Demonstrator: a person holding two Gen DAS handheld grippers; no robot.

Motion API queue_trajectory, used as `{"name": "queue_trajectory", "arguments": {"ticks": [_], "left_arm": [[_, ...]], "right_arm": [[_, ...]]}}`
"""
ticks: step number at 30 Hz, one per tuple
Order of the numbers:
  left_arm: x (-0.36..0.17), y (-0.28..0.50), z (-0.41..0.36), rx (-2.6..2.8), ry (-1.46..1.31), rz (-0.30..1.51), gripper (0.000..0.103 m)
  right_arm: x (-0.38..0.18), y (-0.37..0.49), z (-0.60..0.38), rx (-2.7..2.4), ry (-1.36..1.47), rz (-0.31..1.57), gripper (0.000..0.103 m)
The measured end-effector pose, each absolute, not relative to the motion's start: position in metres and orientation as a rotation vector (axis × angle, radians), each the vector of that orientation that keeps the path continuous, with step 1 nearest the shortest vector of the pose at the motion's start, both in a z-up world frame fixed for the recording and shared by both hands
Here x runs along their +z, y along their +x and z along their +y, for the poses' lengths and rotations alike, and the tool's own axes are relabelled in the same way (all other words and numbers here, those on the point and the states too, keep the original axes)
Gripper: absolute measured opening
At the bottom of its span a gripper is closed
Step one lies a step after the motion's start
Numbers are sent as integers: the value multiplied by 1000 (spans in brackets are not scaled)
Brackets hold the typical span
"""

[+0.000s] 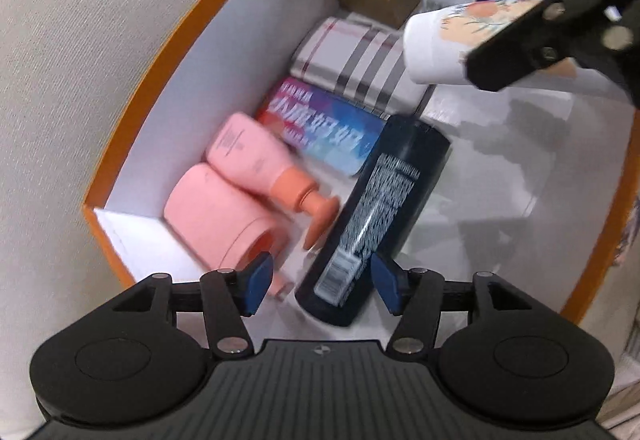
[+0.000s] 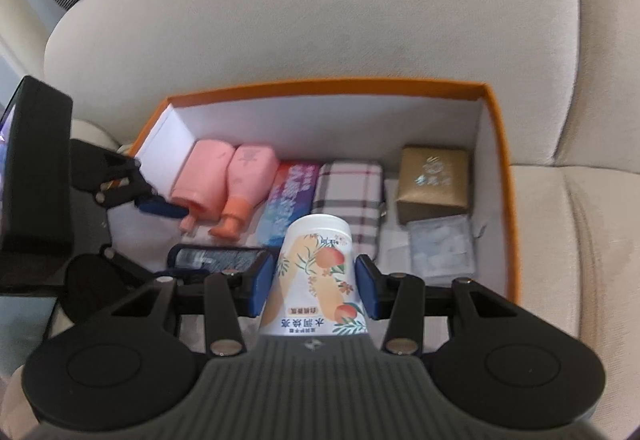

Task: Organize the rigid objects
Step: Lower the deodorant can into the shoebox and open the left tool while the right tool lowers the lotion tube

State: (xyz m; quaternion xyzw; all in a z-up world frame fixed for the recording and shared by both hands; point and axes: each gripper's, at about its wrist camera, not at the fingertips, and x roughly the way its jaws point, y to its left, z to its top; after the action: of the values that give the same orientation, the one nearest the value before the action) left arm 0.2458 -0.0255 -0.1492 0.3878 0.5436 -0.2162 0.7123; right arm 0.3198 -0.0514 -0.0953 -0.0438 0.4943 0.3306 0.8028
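Right wrist: right gripper [image 2: 315, 282] clamps one tube [image 2: 318, 272]; two pink bottles [image 2: 228, 180], possibly.

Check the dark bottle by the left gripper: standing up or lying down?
Lying down. The dark bottle rests on its side on the floor of the orange box, between the left gripper's blue pads, which stand clear of it.

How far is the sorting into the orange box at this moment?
Mostly done. Already lying in the orange box: two pink bottles, a colourful box, a plaid pouch, a gold box and a clear packet. The dark bottle lies between the open left gripper. The right gripper holds the floral bottle above the box; it is left to place.
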Motion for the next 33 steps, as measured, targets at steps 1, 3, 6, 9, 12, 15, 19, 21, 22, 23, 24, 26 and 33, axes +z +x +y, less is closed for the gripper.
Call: {"name": "queue_trajectory", "arguments": {"ticks": [1, 3, 6, 9, 12, 15, 19, 21, 22, 23, 24, 26, 33], "left_arm": [[-149, 245, -22, -472, 849, 1206, 68], [-147, 242, -18, -468, 835, 1188, 64], [-139, 232, -5, -456, 788, 1168, 64], [-121, 227, 12, -454, 618, 1172, 64], [-101, 230, 31, -420, 430, 1169, 64], [-71, 262, 48, -375, 261, 1157, 63], [-52, 259, 72, -319, 67, 1111, 63], [-53, 268, 80, -271, 33, 1092, 63], [-53, 269, 83, -249, 29, 1083, 63], [-52, 268, 84, -238, 27, 1079, 63], [-53, 268, 85, -233, 24, 1084, 63], [-54, 268, 89, -216, 8, 1100, 63], [-67, 260, 93, -185, -51, 1122, 63]], "right_arm": [[-95, 319, -49, 717, -102, 1065, 46], [-95, 316, -44, 730, -122, 1072, 46], [-95, 313, -41, 766, -155, 1092, 46], [-94, 314, -32, 829, -204, 1115, 46], [-95, 317, -17, 908, -279, 1145, 46], [-98, 316, 3, 999, -377, 1176, 46], [-106, 314, 29, 1072, -496, 1216, 46], [-111, 316, 40, 1095, -512, 1263, 46], [-113, 316, 45, 1110, -506, 1287, 46], [-116, 316, 51, 1127, -499, 1309, 46], [-117, 316, 56, 1140, -495, 1323, 46], [-120, 312, 65, 1159, -491, 1337, 47], [-128, 304, 72, 1122, -518, 1341, 49]]}}
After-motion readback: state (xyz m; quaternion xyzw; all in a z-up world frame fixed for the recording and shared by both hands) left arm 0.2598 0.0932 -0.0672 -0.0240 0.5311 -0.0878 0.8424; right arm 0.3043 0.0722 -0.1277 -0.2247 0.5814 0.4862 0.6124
